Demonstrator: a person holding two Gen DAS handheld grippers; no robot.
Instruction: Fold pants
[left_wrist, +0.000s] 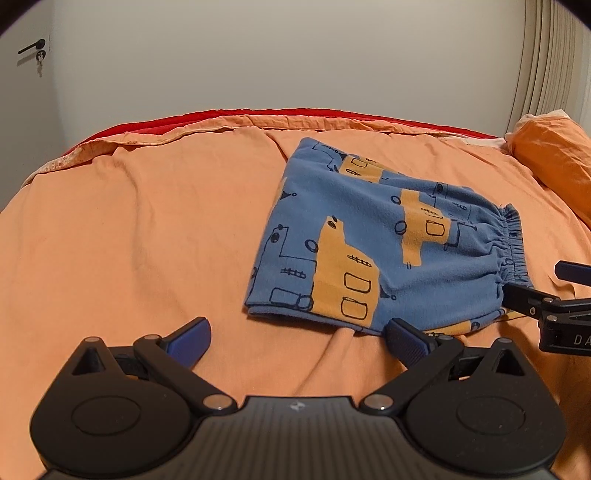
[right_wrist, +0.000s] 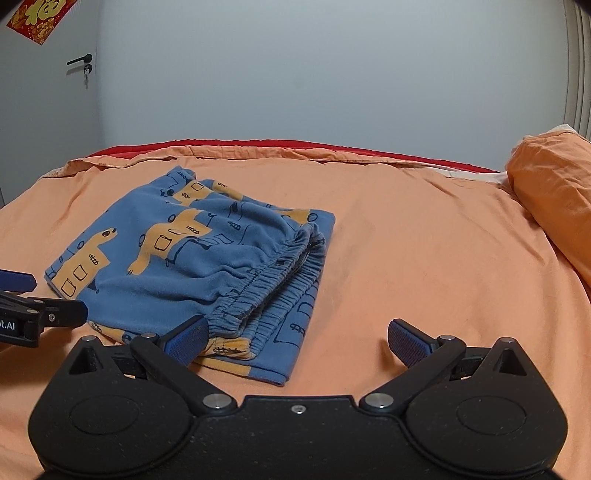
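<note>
Already the pants (left_wrist: 373, 240) are lying folded into a compact blue bundle with orange printed shapes, resting flat on the bed (left_wrist: 140, 229), toward its middle. Seen from the right wrist view, the pants (right_wrist: 192, 258) are showing their gathered elastic waistband (right_wrist: 273, 280) turned toward the camera, with layers stacked beneath it.

The left gripper (left_wrist: 297, 341) is hovering just off the near edge of the bundle, its jaws spread wide and grasping nothing; one blue pad (left_wrist: 404, 343) is sitting just beside the fabric's hem, though whether it is touching is hard to tell. The right gripper (right_wrist: 297, 341) is likewise standing released, jaws wide apart, with its left-hand pad (right_wrist: 186, 341) right against the waistband corner and the other pad over bare sheet. Each gripper is appearing at the edge of the other's view, beside the pants.

An orange sheet is covering the bed, with a red layer peeking out along the far edge. An orange pillow (right_wrist: 550, 192) is lying at the right side, well apart from the pants. Behind, a pale wall is running across, and a door handle (right_wrist: 79, 61) with a key is showing at the far left, under a red paper decoration (right_wrist: 37, 14).
</note>
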